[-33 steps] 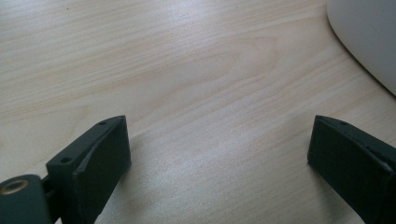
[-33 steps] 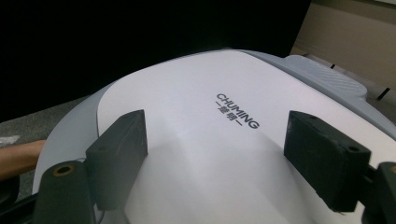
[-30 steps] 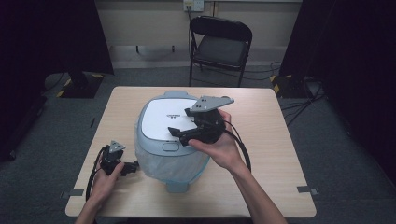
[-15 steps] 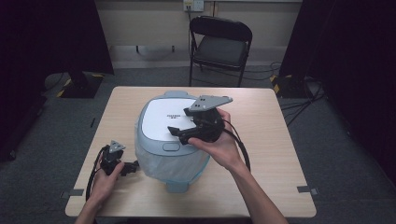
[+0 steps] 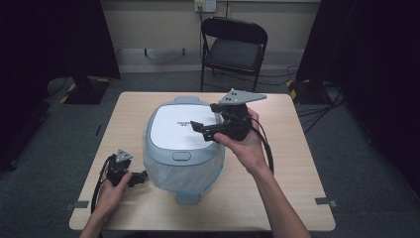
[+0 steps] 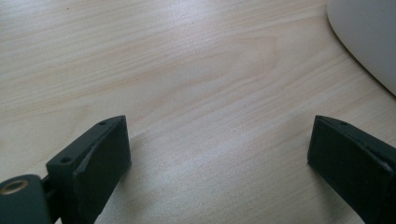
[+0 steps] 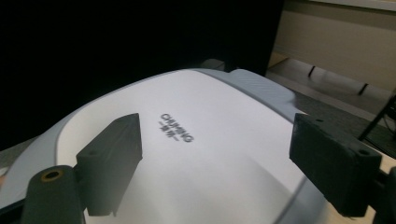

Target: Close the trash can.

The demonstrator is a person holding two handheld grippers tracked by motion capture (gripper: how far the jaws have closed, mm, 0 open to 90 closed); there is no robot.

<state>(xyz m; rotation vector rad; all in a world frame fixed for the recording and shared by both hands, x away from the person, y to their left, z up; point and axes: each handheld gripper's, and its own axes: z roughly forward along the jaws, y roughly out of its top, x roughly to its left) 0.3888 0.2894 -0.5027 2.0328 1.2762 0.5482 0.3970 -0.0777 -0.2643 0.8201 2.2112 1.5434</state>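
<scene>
a pale wooden tabletop is seen from above, with a large rice cooker standing on it, its white lid set in a grey-blue body. the right gripper is held level in the person's right hand, over the right-hand edge of the lid, with its jaws pointed leftward across the lid. in the right gripper view the two black jaws are seen spread wide, the printed lid lying below and between them; nothing is clasped, and the pads are not seen pressing on the lid. the jaws have just been opening further, with only the lid's surface beneath the gap. a grey three-cornered plate is carried on top of this gripper, and a black cable is looped down past the wrist.

the left gripper is rested low on the tabletop in the left hand, just beside the cooker's lower left side, its jaws pointed towards the cooker. in the left gripper view its jaws are seen wide apart over bare wood, with nothing between them; the cooker's pale wall is seen ahead and to the right of the jaws.

a folding chair is stood on the floor beyond the tabletop.
</scene>
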